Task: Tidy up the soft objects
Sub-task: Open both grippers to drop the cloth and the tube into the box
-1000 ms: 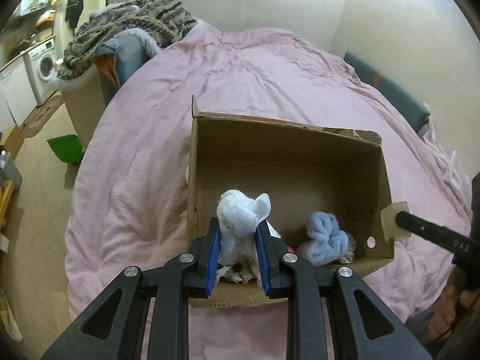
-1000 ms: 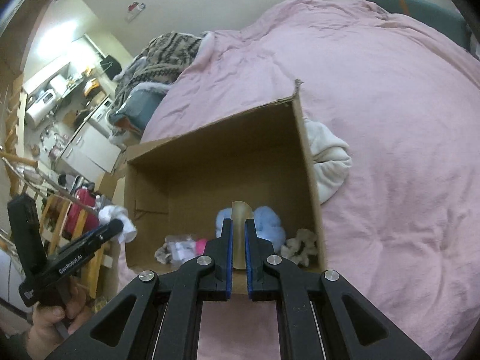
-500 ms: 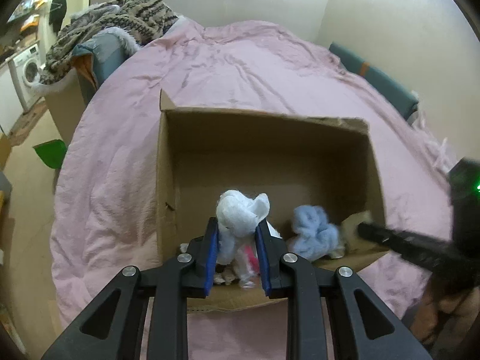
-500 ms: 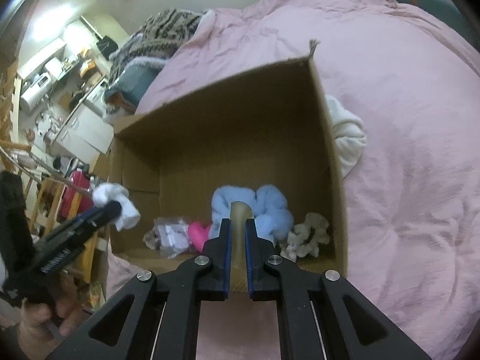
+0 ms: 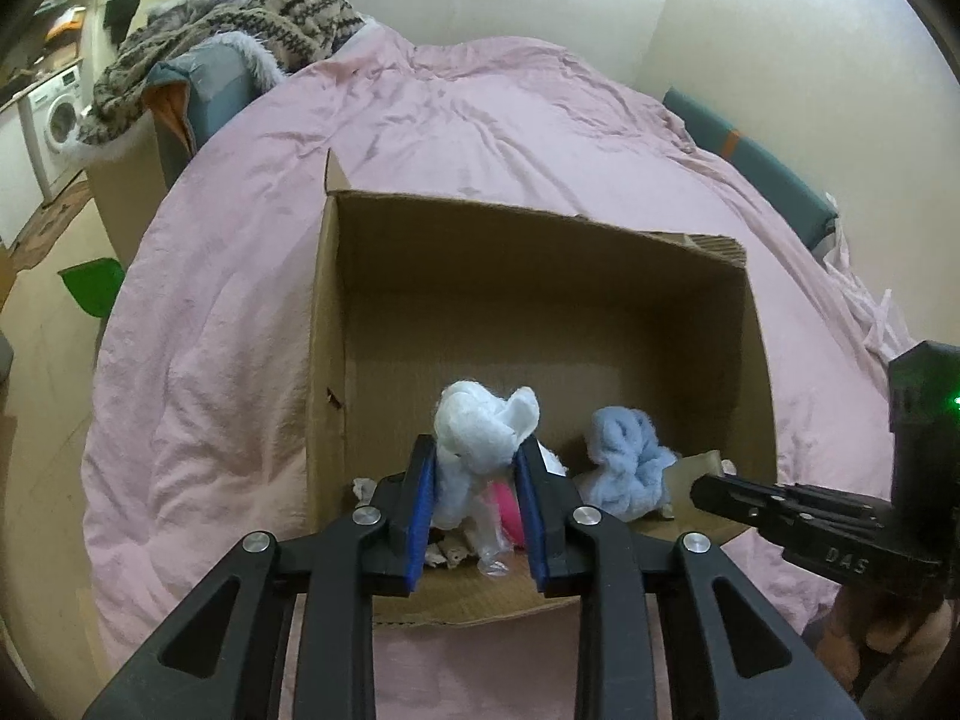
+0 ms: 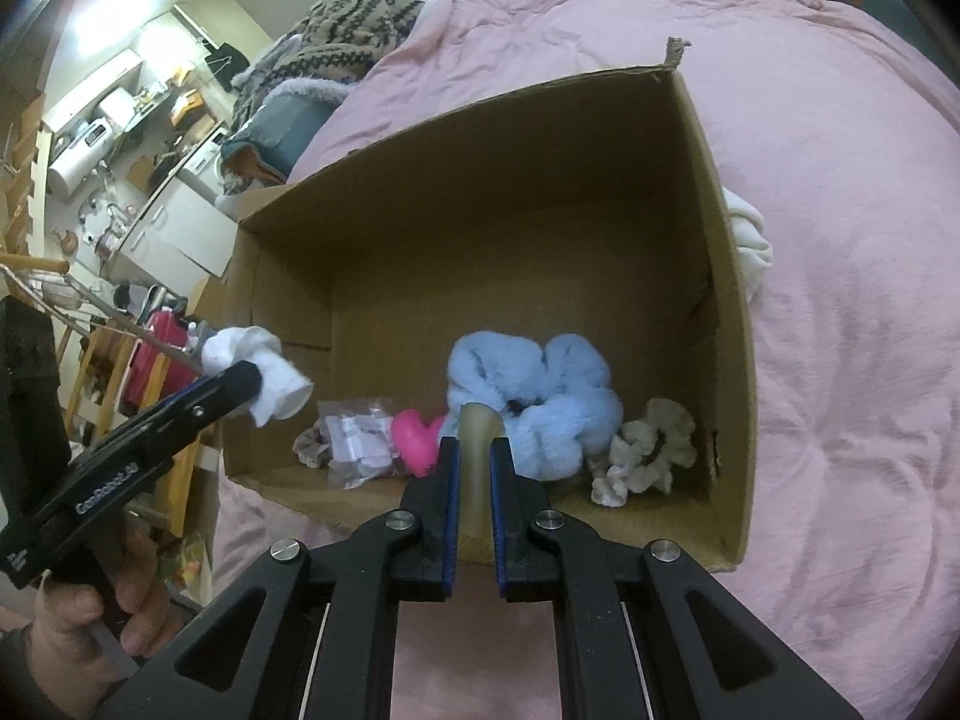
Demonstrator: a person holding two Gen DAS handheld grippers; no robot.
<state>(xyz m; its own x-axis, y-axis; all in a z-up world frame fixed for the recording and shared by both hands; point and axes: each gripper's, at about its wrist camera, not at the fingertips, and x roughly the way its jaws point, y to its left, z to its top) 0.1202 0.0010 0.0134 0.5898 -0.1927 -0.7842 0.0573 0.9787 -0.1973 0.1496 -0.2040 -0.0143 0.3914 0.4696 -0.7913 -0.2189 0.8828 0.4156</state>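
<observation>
Left wrist view, left hand-held gripper (image 5: 474, 480) pitched down, clasping white sock (image 5: 480, 438)

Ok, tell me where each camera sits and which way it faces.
Left wrist: on the left claw, angled down into the cardboard box; its claw grips a white fluffy piece; right claw at right.
Right wrist: on the right claw, angled down into the box's near edge; it pinches a tan flap; a hand holds the left claw.
Shared: box, blue scrunchie, pink bedcover.
</observation>
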